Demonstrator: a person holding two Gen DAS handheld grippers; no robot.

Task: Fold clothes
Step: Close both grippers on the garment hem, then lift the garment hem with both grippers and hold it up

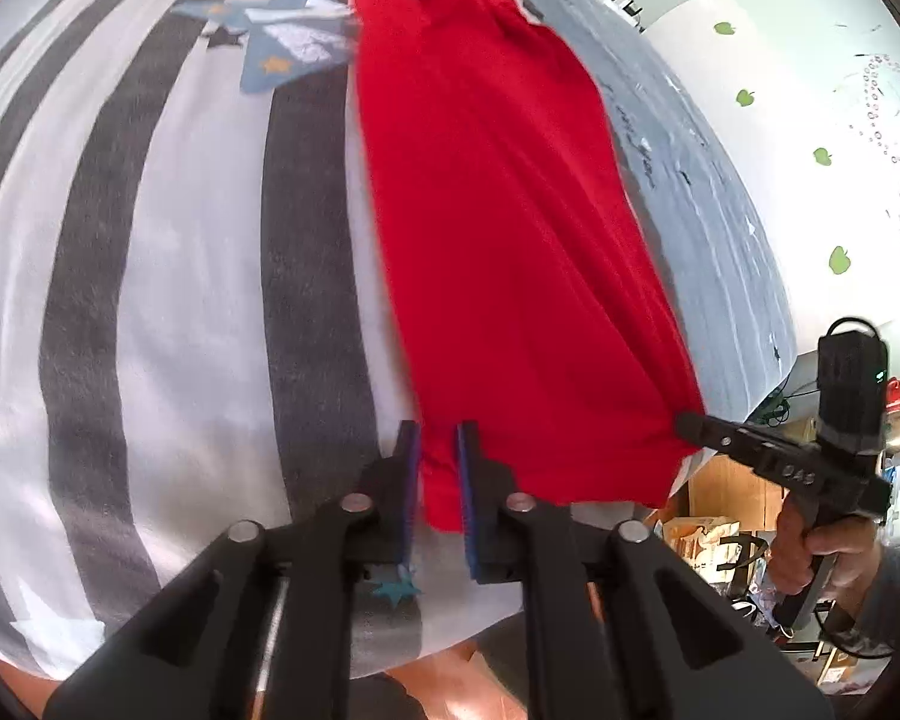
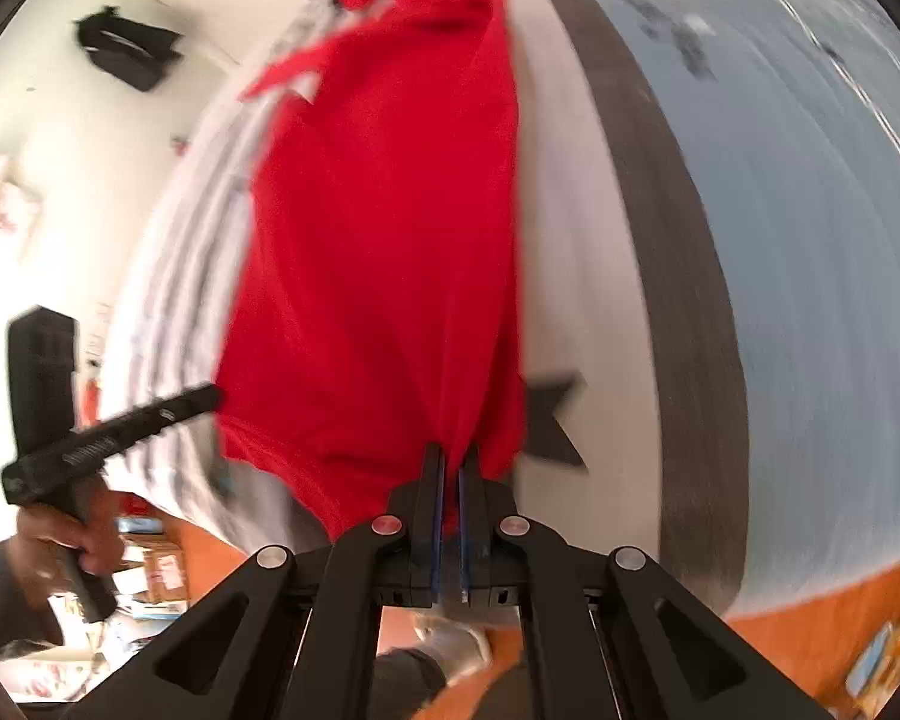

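A red garment (image 1: 498, 240) hangs stretched lengthwise above a bed with a grey-and-white striped cover (image 1: 150, 300). My left gripper (image 1: 438, 462) is shut on the garment's near hem corner, with red cloth bunched between its blue pads. The right gripper (image 1: 690, 420) pinches the other hem corner at the right. In the right wrist view, my right gripper (image 2: 452, 462) is shut tight on a gathered fold of the red garment (image 2: 378, 270). There the left gripper (image 2: 210, 396) meets the cloth at the left. The far end of the garment is crumpled on the bed.
A jet-plane print (image 1: 288, 42) marks the bed cover. A pale wall with green leaf stickers (image 1: 837, 258) stands right. Cardboard boxes (image 1: 702, 528) and clutter lie beyond the bed edge, above an orange floor (image 2: 810, 630). A hand (image 1: 810, 546) holds the right gripper's handle.
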